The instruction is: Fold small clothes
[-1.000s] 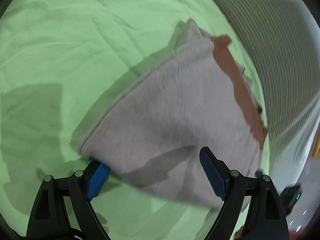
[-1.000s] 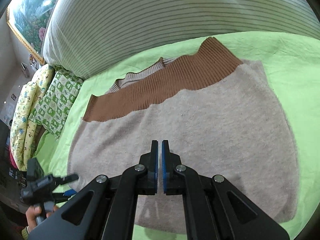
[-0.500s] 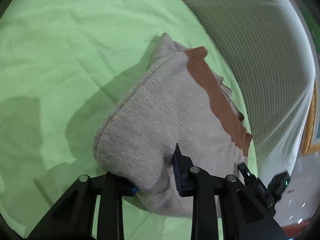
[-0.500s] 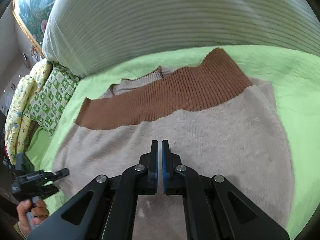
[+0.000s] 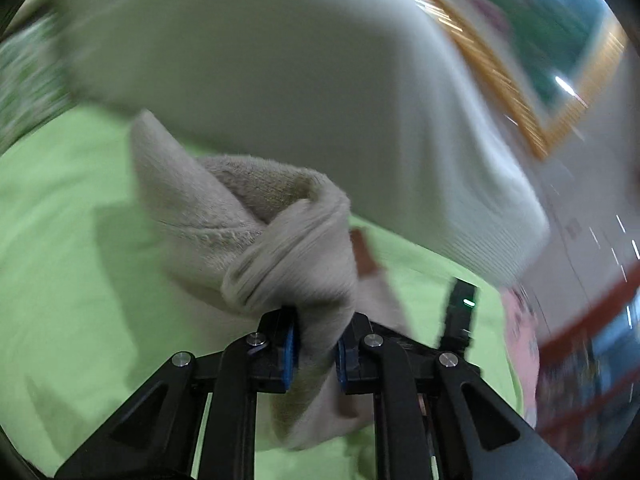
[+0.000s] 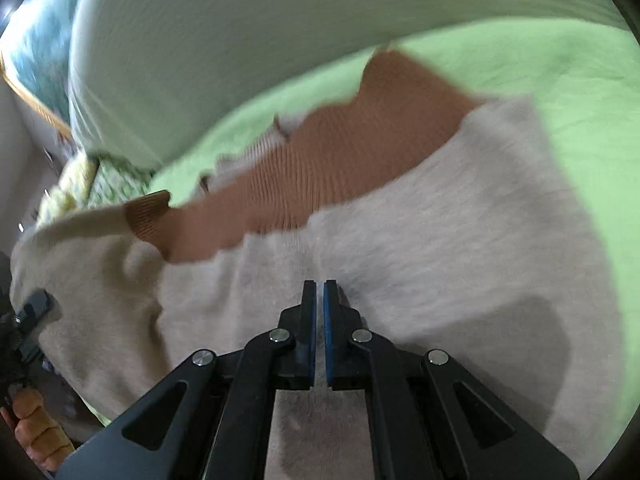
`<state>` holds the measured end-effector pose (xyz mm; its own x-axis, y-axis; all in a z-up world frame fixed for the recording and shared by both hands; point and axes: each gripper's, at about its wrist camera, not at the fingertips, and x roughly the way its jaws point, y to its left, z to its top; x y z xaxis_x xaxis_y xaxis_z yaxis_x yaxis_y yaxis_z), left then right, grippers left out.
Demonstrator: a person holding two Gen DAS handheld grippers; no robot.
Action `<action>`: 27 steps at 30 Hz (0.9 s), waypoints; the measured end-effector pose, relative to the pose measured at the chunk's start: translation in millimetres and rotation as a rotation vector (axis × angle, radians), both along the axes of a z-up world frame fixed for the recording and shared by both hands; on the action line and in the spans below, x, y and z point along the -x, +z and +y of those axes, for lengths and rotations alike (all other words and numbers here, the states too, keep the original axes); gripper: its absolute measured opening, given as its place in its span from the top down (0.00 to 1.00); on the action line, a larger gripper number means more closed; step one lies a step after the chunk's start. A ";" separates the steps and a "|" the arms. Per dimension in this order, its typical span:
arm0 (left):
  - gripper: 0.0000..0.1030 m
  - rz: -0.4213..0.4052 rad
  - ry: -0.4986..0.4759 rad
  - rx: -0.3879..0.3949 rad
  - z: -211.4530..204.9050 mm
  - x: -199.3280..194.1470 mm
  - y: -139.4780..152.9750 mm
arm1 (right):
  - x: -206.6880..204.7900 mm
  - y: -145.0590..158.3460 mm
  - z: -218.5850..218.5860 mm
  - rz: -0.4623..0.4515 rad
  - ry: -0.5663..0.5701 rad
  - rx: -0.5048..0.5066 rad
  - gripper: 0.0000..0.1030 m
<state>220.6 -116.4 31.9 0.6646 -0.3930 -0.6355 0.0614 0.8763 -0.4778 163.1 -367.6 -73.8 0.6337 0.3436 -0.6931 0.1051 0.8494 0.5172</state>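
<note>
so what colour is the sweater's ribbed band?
Rust brown ribbed band on the beige sweater; clearest in right wrist view.

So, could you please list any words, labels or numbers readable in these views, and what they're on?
None can be read. The sweater and sheet show no print or tag, and the framed picture and the items at the right edge of the left view are motion-blurred.

A: What's different with the left gripper (image 5: 316, 350)?
B: Its jaws, wide apart a second ago, have clamped on a bunched corner of the beige sweater (image 5: 280, 248) and lifted it off the green bedsheet (image 5: 60, 240).
A: And from the right wrist view?
B: The sweater's left side has risen and folded inward; the brown ribbed hem (image 6: 320, 168) now buckles.
</note>
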 end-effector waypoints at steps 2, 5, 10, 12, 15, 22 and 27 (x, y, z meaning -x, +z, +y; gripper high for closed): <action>0.86 -0.029 -0.147 -0.020 -47.5 -12.9 -0.3 | 9.2 2.7 -21.0 -0.010 -0.040 -0.071 0.96; 0.82 0.019 -0.321 -0.058 -112.7 -29.7 -33.9 | 25.4 -2.5 -59.9 -0.008 -0.137 -0.177 0.95; 0.68 0.153 -0.411 -0.155 -148.6 -29.5 -89.6 | 48.2 -21.6 -105.0 -0.010 -0.247 -0.357 0.93; 0.53 0.176 -0.405 -0.157 -143.5 -24.0 -95.4 | 54.3 -26.0 -112.3 -0.022 -0.260 -0.418 0.90; 0.37 0.168 -0.360 -0.170 -119.5 -3.6 -89.4 | 58.7 -23.3 -113.9 -0.054 -0.258 -0.466 0.62; 0.22 0.211 -0.203 -0.344 -75.6 39.0 -107.7 | 27.8 2.5 -80.4 0.002 -0.116 -0.273 0.47; 0.22 0.272 -0.156 -0.393 -78.4 43.4 -132.0 | -1.6 10.5 -57.9 0.068 0.001 -0.094 0.46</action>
<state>177.2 -194.7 -100.1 0.4066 -0.1703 -0.8976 0.1248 0.9836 -0.1301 164.6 -425.5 -63.3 0.5862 0.4093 -0.6992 0.1419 0.7978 0.5860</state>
